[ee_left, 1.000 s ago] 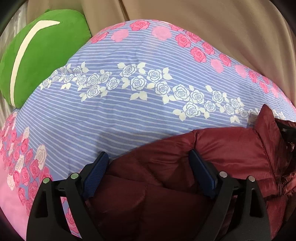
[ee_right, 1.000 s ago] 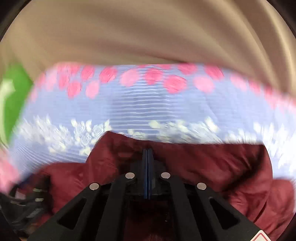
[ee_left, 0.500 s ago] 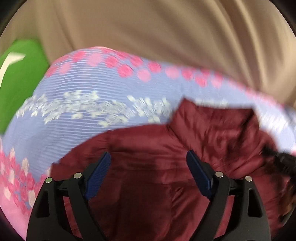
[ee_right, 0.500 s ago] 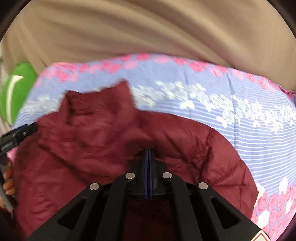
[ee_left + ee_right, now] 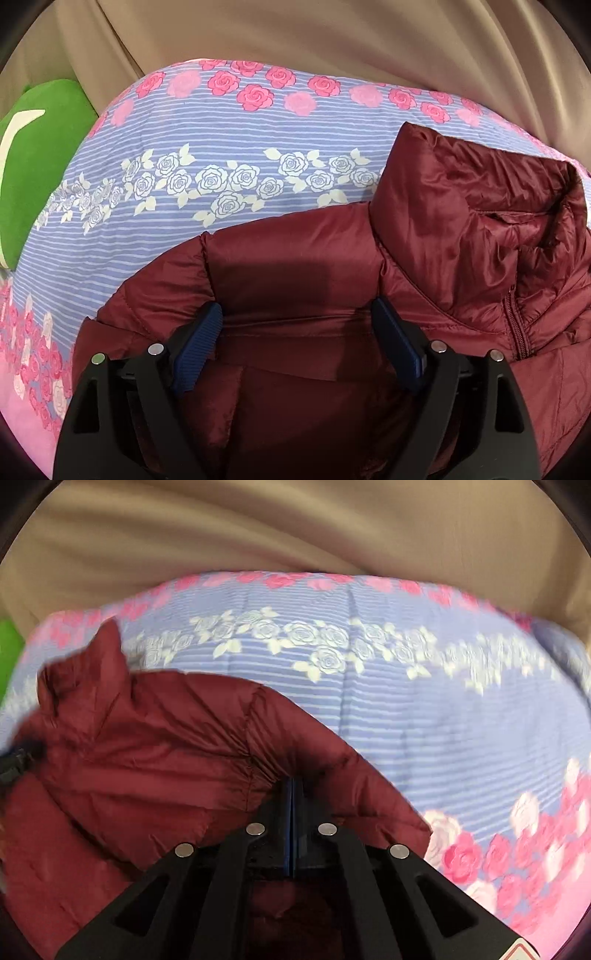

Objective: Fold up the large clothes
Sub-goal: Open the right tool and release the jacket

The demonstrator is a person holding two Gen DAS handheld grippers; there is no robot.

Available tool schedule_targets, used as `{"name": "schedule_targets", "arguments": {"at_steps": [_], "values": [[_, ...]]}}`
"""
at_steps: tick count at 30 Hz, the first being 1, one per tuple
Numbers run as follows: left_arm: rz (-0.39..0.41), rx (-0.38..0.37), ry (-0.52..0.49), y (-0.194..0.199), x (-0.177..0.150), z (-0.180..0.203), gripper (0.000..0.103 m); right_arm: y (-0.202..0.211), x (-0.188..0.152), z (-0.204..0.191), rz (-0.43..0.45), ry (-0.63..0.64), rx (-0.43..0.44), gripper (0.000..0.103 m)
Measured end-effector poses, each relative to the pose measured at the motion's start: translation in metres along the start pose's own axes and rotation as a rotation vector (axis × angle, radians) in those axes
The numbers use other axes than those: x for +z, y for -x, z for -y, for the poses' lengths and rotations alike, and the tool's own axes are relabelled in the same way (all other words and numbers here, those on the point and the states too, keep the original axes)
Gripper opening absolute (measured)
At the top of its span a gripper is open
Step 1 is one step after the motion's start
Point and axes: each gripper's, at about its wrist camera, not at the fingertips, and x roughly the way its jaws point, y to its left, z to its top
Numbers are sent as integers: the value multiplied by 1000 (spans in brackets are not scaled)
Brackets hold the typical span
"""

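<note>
A dark red puffer jacket (image 5: 295, 273) lies on the floral bedspread (image 5: 221, 147), its stand-up collar (image 5: 461, 192) and zipper to the right. My left gripper (image 5: 297, 314) is open, its blue pads resting on the jacket's left shoulder, fabric between them. In the right wrist view the jacket (image 5: 147, 746) fills the lower left. My right gripper (image 5: 293, 790) is shut on the jacket's right shoulder, with fabric puckered at the pads.
A green cushion (image 5: 33, 155) sits at the bed's far left. Beige curtain (image 5: 332, 44) hangs behind the bed. The blue striped bedspread with pink roses (image 5: 443, 720) spreads beyond and to the right of the jacket.
Both grippers have pulled back across the bed. The jacket is spread flatter, its collar now clearly to the right in the left view. The left gripper stays open, the right stays shut.
</note>
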Motion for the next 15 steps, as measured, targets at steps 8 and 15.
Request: {"name": "schedule_targets", "arguments": {"at_steps": [8, 15], "values": [[69, -91, 62, 105, -37, -57, 84, 137, -53, 19, 105, -31, 97, 24], [-10, -165, -5, 207, -166, -93, 89, 232, -186, 58, 37, 10, 99, 60]]}}
